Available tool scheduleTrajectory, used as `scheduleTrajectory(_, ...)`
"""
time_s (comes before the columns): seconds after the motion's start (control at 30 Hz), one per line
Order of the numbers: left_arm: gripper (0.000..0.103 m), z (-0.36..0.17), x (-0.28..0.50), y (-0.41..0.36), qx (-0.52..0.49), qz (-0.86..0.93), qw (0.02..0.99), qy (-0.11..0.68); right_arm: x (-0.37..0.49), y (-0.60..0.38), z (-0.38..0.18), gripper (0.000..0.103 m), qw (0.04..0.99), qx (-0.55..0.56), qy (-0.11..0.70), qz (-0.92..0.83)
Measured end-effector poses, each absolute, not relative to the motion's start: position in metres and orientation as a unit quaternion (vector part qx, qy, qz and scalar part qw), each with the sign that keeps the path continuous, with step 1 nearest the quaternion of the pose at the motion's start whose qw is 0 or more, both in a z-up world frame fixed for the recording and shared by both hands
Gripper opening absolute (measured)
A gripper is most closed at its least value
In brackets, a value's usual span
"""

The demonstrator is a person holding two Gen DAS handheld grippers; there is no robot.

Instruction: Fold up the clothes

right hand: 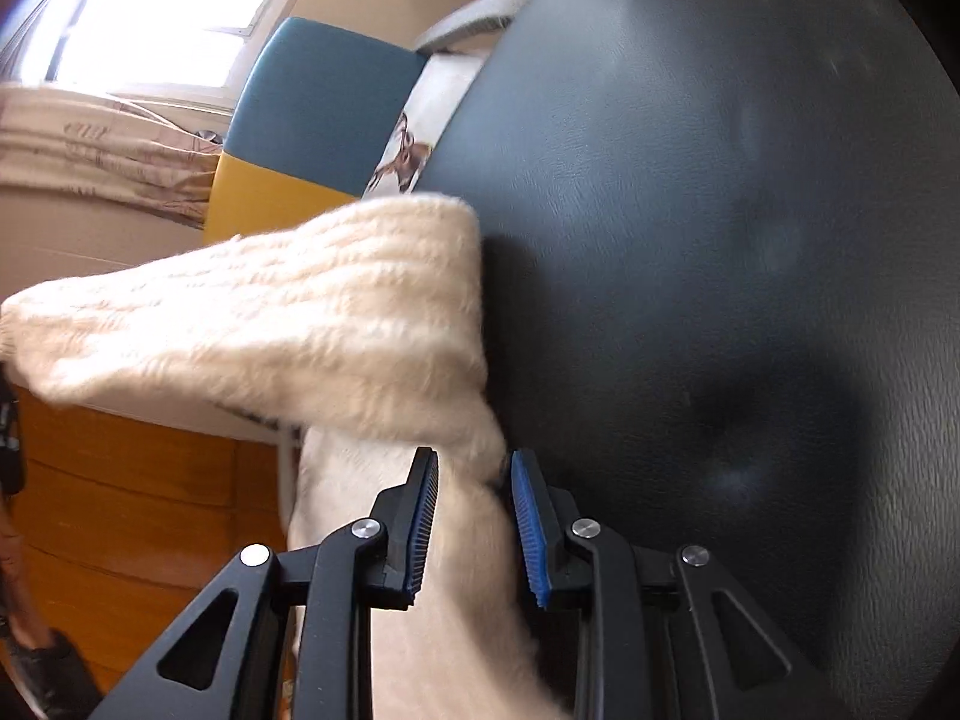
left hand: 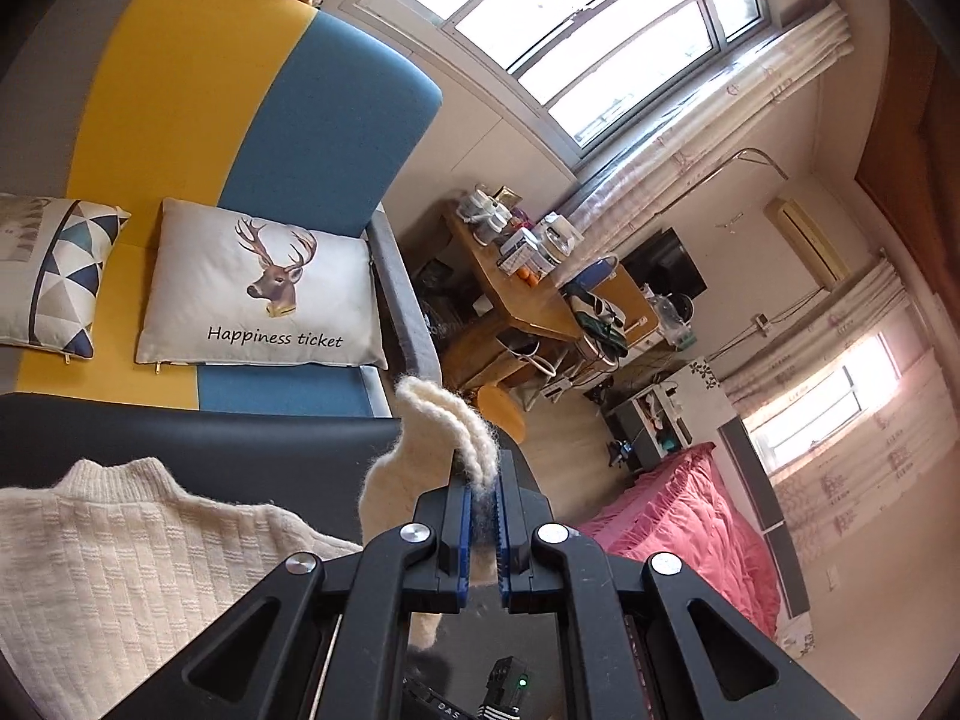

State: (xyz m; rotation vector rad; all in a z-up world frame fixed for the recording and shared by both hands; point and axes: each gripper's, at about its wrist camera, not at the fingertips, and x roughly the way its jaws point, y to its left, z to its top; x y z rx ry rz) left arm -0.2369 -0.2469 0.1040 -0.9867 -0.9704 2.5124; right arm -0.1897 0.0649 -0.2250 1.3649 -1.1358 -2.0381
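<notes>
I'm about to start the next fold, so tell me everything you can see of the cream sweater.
The cream sweater is a fuzzy, ribbed knit with a raised collar. Its body lies on the dark round table. The left claw is shut on a lifted edge, which stands up past the fingertips. The right claw grips another bunched part, and a ribbed sleeve-like fold drapes above it.

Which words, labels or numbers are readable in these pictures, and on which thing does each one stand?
"Happiness ticket": on the deer pillow, under the deer head.
Grey letters on the patterned pillow: cut off by the edge, not readable.
White marks on the black part at the left gripper's base: too small to read.
Right wrist view: no text.
</notes>
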Motion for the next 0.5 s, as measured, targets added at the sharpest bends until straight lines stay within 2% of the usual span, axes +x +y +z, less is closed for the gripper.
scheduleTrajectory(0.1, 0.006, 0.104, -0.224, -0.261, -0.330, 0.872, 0.139, -0.335, -0.196, 0.058, -0.220, 0.026, 0.214, 0.485, -0.398, -0.749)
scheduleTrajectory(0.3, 0.006, 0.089, -0.172, -0.311, -0.298, 0.877, 0.130, -0.354, -0.200, 0.039, -0.206, 0.026, 0.218, 0.482, -0.311, -0.789)
scheduleTrajectory(0.5, 0.006, 0.022, -0.105, -0.381, -0.296, 0.863, 0.064, -0.405, -0.189, 0.018, -0.200, 0.026, 0.225, 0.486, -0.206, -0.819)
